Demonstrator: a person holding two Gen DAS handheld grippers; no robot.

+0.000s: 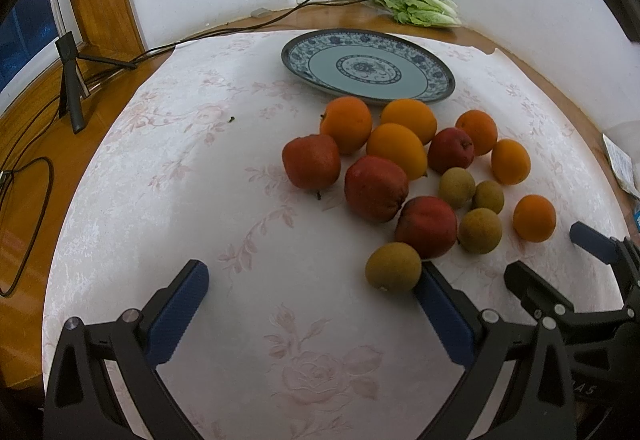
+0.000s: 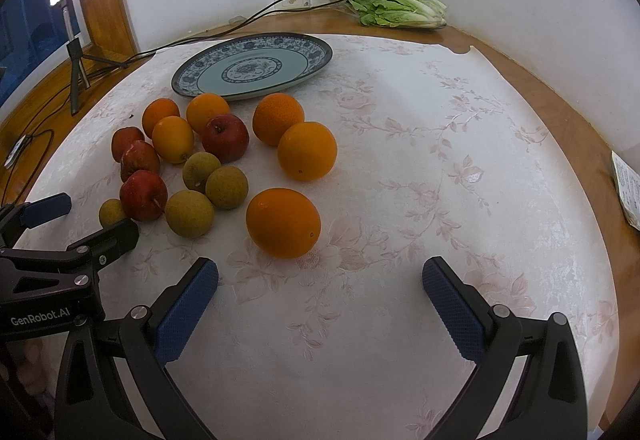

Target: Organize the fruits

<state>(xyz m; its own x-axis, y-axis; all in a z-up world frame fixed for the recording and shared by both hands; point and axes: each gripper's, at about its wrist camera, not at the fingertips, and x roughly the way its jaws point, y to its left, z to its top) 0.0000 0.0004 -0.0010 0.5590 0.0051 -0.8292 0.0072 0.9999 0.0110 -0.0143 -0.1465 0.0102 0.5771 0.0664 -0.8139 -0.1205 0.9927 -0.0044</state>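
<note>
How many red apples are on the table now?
4. One red apple lies among the oranges below the plate; three sit in a line at the left. None seems hidden.

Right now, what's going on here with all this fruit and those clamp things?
A person is holding two hand-held grippers over a table with a floral cloth to sort fruit. Both the left gripper and the right gripper are open and hold nothing. Oranges, red apples and small brownish-green fruits lie loose on the cloth. The blue patterned plate behind them has nothing on it, so the sorting has not begun. The nearest orange sits just ahead of the right gripper.
</note>
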